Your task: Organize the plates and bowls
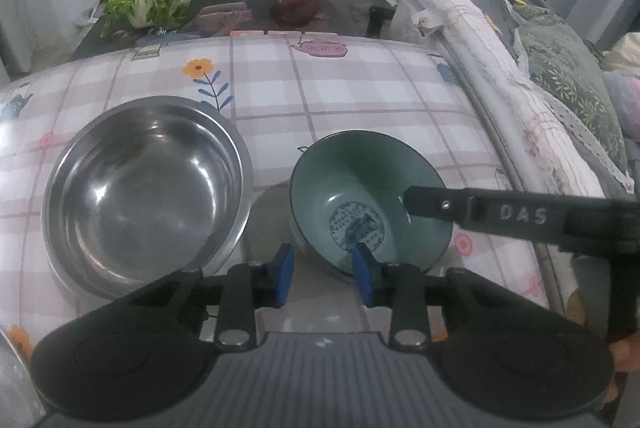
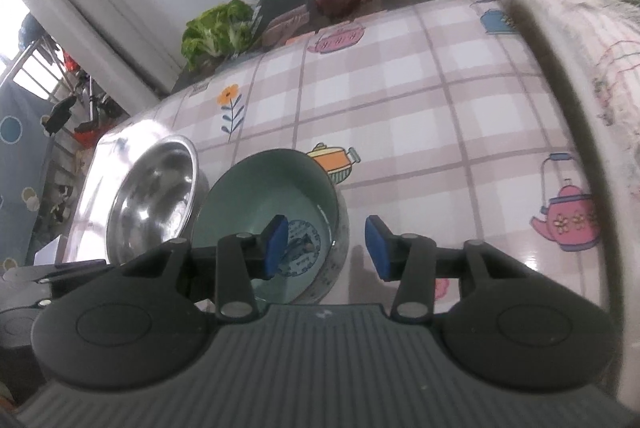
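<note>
two bowls sit on a glossy checked tablecloth [image 1: 360, 96] printed with teapots and flowers. the steel bowl [image 1: 148, 196] is round, wide and mirror-bright, with a rolled rim. the green bowl [image 1: 360, 204] is smaller, a glazed ceramic with a dark rim and a round blue stamped emblem on its floor; the marks in the emblem are too fine to read.

raised letters "das" show on a black finger of the right gripper [image 2: 326, 246], seen in the left wrist view reaching over the green bowl's right rim.

the left gripper [image 1: 323, 274] hangs released, its blue pads part-way apart. the green bowl's near-left rim lies between them, the right pad [image 1: 362, 274] inside the bowl and the left pad outside; neither visibly presses on it. the steel bowl lies just to this gripper's left.

the right gripper is also unclenched, standing wider. its left pad [image 2: 276, 246] is inside the green bowl and its right pad [image 2: 378, 248] outside, clear of the wall, with the bowl's right wall between them.
</note>
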